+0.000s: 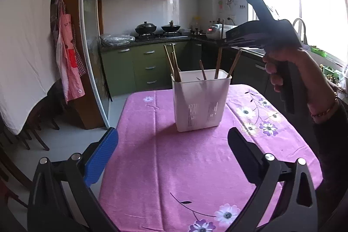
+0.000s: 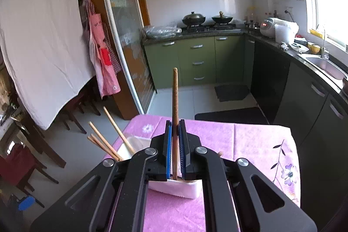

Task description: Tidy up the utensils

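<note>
So the right gripper (image 2: 175,145) is pinching a single wooden chopstick (image 2: 175,101) between its blue-padded fingers (image 2: 168,151), closed tight on it around the lower-middle of the stick, with the top end poking straight up. It's hanging right over the white plastic utensil holder (image 1: 201,99), which is sitting upright on the pink flowered tablecloth (image 1: 174,166) covering the tabletop. From the left wrist view you can see the held chopstick's lower end already going down inside the rim, so I'd say this is the drop-in step and it's nearly there.

The left gripper (image 1: 173,149) is just hovering back from the holder, fingers spread wide, holding nothing.

There are already several other chopsticks (image 1: 174,64) leaning in the holder, some bunched in the left corner and a couple tilted toward the right side.

Handling-wise: the chopstick looks light, stiff and thin, probably a bit slick, so a grip near the middle keeps it from pivoting between the pads. My guess is it'll just tip and lean against a wall once let go, no big deal. The holder looks like lightweight plastic though, and nothing is bracing it, so bumping the rim could scoot or tip it.
</note>
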`<state>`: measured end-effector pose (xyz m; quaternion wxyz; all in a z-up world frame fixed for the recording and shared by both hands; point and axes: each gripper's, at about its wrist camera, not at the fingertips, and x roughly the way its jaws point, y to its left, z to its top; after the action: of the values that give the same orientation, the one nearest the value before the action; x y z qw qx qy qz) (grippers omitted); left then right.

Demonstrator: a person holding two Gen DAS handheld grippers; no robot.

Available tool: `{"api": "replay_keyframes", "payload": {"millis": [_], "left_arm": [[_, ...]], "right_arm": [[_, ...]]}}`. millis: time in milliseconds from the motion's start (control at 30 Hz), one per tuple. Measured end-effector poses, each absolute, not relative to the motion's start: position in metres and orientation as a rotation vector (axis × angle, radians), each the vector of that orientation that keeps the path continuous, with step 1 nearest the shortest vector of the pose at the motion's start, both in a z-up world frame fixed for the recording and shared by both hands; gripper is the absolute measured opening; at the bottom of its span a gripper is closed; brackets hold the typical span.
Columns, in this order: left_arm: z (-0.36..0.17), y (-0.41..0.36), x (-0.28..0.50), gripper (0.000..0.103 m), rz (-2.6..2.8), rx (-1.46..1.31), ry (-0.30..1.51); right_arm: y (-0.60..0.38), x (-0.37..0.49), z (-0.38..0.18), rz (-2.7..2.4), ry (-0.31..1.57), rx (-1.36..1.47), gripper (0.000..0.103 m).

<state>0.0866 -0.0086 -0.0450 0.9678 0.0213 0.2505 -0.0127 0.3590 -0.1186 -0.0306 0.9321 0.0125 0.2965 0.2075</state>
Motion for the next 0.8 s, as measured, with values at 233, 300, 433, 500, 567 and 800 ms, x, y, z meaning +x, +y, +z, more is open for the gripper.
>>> {"api": "replay_keyframes", "payload": {"millis": [233,300,433,500,567,800], "left_arm": [[-0.045,-0.014,0.083,0.096,-0.027,0.045,0.497],[-0.047,-0.015,0.081,0.096,-0.031,0.04,0.498],[-0.053,-0.018,0.072,0.096,-0.041,0.035,0.496],[-0.056,-0.019,0.068,0.096,-0.033,0.045,0.491],[-0.058,-0.019,0.062,0.096,-0.017,0.05,0.487],[-0.054,-0.009,0.038,0.096,0.033,0.011,0.471]], "right_arm": [[-0.139,0.295,-0.004,0.426,0.457,0.031,0.034],[-0.155,0.258,-0.002,0.408,0.393,0.036,0.051],[-0.185,0.184,-0.031,0.343,0.337,0.025,0.074],[-0.196,0.155,-0.055,0.305,0.351,0.017,0.08],[-0.203,0.132,-0.077,0.288,0.379,0.018,0.084],[-0.207,0.075,-0.098,0.277,0.362,-0.002,0.098]]}}
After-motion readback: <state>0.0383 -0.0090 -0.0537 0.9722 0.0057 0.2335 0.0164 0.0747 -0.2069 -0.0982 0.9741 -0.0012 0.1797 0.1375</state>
